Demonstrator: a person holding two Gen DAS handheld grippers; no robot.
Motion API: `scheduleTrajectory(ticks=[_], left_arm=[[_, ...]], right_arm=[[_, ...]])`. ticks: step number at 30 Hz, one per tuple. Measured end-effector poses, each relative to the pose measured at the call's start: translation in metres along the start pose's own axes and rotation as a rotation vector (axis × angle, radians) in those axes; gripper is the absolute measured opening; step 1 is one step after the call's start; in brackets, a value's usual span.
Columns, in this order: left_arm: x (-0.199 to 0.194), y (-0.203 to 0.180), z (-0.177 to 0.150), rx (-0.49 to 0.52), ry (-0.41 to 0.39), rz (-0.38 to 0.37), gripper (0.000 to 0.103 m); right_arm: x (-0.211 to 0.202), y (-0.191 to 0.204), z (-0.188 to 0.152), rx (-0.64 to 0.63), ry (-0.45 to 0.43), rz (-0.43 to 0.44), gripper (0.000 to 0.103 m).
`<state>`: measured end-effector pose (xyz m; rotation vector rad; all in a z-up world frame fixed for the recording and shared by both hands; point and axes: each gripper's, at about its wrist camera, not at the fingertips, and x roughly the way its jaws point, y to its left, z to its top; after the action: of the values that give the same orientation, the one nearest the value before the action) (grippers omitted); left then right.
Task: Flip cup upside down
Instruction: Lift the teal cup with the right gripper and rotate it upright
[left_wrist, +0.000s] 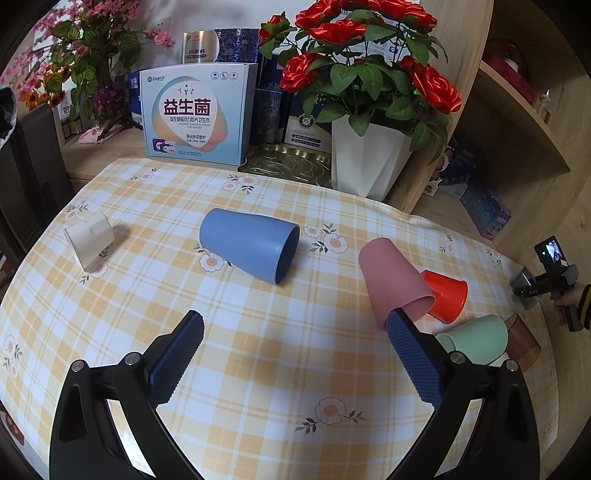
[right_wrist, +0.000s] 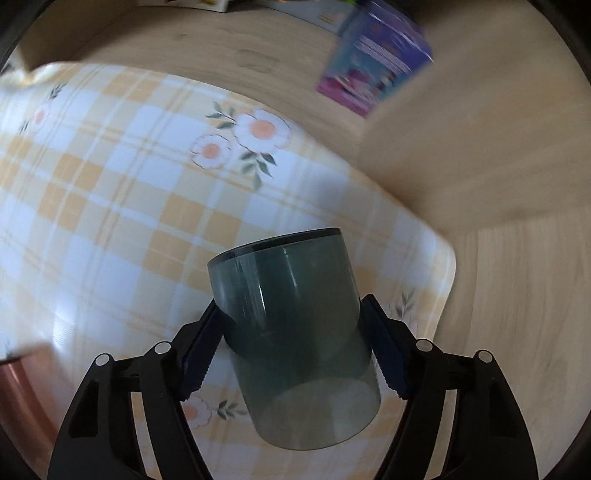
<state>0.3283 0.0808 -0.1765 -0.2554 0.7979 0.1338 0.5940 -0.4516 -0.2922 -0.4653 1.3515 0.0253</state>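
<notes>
A: Where do the grippers stand?

B: The right gripper (right_wrist: 295, 354) clamps a smoky cup (right_wrist: 295, 332) between both pads, base pointing away, mouth toward the camera, held above the cloth (right_wrist: 110, 206). The cloth's rounded corner sits at 3 o'clock of the cup, bare wood beyond it. The left gripper (left_wrist: 295, 347) is spread wide and holds nothing, over open cloth.

A: Room to move on the left?

B: A clear patch lies between its fingers. A pink cup (left_wrist: 393, 282), mouth down, is at the right fingertip (left_wrist: 413, 354), though I cannot tell if they touch. The far edge of the cloth meets a white vase (left_wrist: 365, 162) of red roses at 12 o'clock.

A: Any writing?

B: A box (left_wrist: 195, 114) at 11 o'clock reads "Longrich" and "益生菌"; the smaller print is not legible.

A: Cup count?

B: Left view, five cups: blue cup (left_wrist: 251, 245) on its side at 12 o'clock, mouth to the right; pink; red cup (left_wrist: 445, 295) behind pink; green cup (left_wrist: 476, 338) and brown cup (left_wrist: 522, 343) at 3 o'clock. A white holder (left_wrist: 90, 236) sits at 10 o'clock. The smoky cup makes six.
</notes>
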Motion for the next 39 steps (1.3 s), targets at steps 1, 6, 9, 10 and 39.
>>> scheduleTrajectory(ticks=[1,6,9,10,39], left_arm=[[0.0,0.0,0.0,-0.002,0.0,0.0,0.097],[-0.008,0.005,-0.002,-0.016,-0.011,-0.007,0.097],[-0.018,0.008,-0.004,-0.023,-0.017,-0.013,0.097],[-0.021,0.009,-0.005,-0.023,-0.021,-0.016,0.097],[-0.092,0.06,-0.061,0.006,0.005,-0.045,0.097]], right_arm=[[-0.002,-0.002,-0.003,0.019,-0.002,0.006,0.071],[-0.021,-0.024,-0.031,0.233,-0.059,0.055,0.071],[-0.029,-0.03,-0.049,0.322,-0.045,0.065,0.071],[-0.034,-0.029,-0.058,0.349,-0.038,0.071,0.071],[-0.228,0.246,-0.175,0.403,-0.121,0.488,0.071]])
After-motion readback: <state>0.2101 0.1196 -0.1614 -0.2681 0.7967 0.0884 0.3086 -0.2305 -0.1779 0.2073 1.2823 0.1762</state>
